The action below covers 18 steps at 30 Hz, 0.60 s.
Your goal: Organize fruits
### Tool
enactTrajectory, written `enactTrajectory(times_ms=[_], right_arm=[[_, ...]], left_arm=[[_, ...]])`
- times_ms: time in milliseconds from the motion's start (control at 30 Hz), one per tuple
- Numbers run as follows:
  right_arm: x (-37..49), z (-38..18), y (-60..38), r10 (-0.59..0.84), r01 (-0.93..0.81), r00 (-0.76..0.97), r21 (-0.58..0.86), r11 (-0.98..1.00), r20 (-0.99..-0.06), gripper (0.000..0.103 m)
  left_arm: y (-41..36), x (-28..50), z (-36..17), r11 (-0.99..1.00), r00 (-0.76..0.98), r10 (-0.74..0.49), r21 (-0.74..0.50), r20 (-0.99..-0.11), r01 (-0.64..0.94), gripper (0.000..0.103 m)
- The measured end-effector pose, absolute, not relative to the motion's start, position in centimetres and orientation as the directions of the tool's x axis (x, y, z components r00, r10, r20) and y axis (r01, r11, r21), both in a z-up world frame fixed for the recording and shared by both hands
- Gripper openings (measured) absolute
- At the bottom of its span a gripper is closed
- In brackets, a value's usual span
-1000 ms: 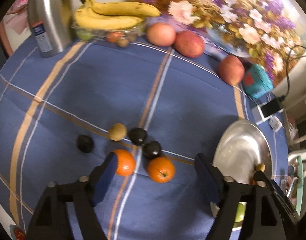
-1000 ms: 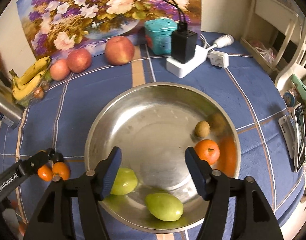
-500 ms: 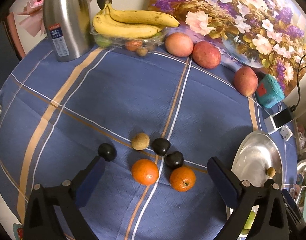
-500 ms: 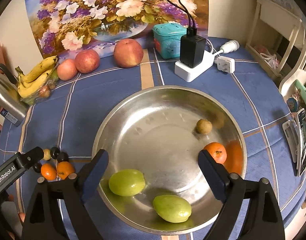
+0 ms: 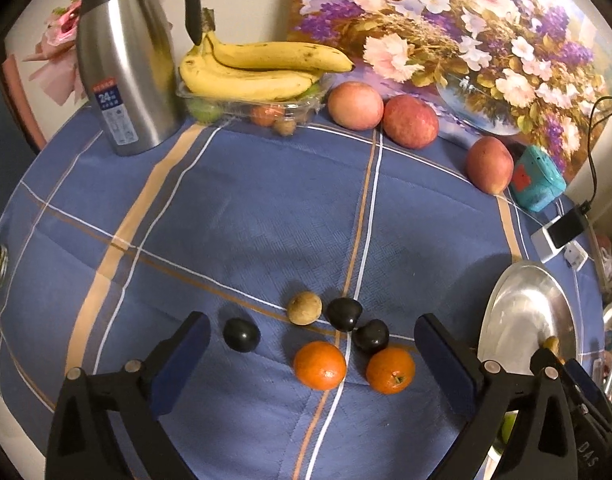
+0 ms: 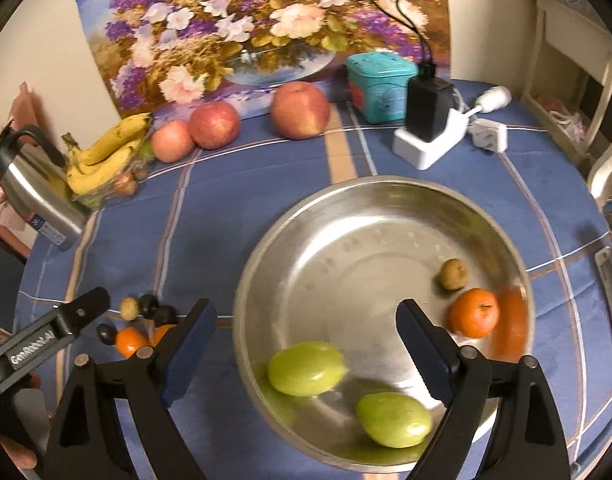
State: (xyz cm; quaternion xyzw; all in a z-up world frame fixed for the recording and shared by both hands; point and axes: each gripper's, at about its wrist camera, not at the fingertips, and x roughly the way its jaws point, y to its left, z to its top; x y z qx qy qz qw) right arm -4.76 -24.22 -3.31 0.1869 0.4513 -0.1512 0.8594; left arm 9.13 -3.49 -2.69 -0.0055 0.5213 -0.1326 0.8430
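Observation:
On the blue checked tablecloth lie two oranges, three dark fruits and a small brown fruit. My left gripper hangs over this cluster, wide open and holding nothing. My right gripper is also open and empty, above the steel bowl. The bowl holds two green fruits, an orange and a small brown fruit. From the left wrist, the bowl shows at the right edge.
At the back stand a steel jug, bananas on a clear tray, three apples, a teal tin and a charger on a power strip. A flower painting leans behind them.
Both grippers' jaws have spread wider. The left fingers, which stood close around the oranges, are now well apart from them. Both views have tilted up slightly.

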Motion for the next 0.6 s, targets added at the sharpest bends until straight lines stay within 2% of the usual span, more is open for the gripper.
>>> enactTrajectory(times_ms=[133, 600], right_arm=[[-4.4, -3.1, -23.4, -0.081, 0.419, 0.559, 0.197, 0.887, -0.825, 0.091], [-3.2, -2.2, -20.3, -0.027, 0.370, 0.601, 0.248, 0.896, -0.799, 0.091]], left_arm=[[-2.8, 9.5, -2.1, 0.953, 0.419, -0.274, -0.186, -0.866, 0.239, 0.103], [2.3, 11.7, -1.0, 0.976, 0.468, -0.190, -0.112, -0.863, 0.189, 0.103]])
